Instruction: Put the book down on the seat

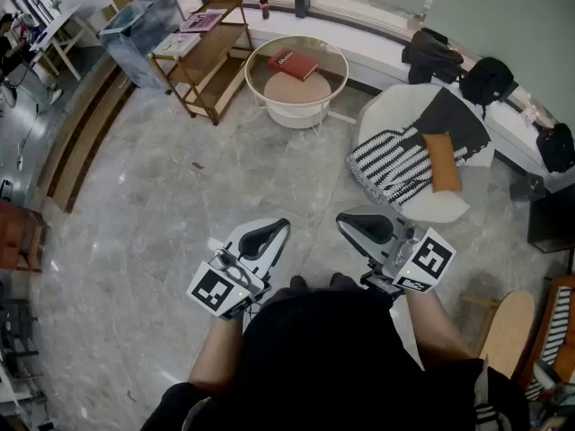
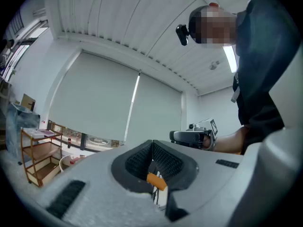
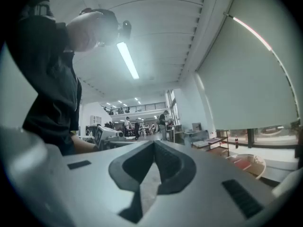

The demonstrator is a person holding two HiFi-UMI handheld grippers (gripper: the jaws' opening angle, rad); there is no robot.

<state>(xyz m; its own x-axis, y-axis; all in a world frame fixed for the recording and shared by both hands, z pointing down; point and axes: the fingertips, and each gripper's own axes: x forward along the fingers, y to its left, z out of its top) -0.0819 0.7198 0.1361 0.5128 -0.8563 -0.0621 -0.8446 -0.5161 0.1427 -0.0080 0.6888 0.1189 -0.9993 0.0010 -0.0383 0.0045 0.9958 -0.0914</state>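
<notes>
Fingertips (image 2: 141,158) together: two grippers (image 1: 279,226) (image 1: 344,221), one book (image 1: 293,63)

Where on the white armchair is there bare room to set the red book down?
Bare white armchair surface shows beyond the black-and-white striped blanket, and a strip at the front edge below the orange cushion. The middle is crowded by blanket, cushion and dark grey throw.

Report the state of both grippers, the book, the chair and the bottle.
Left gripper: shut, empty.
Right gripper: shut, empty.
Book: closed, lying flat on the table.
Chair: blanket draped over it, cushion on top; no book.
Bottle: upright.
</notes>
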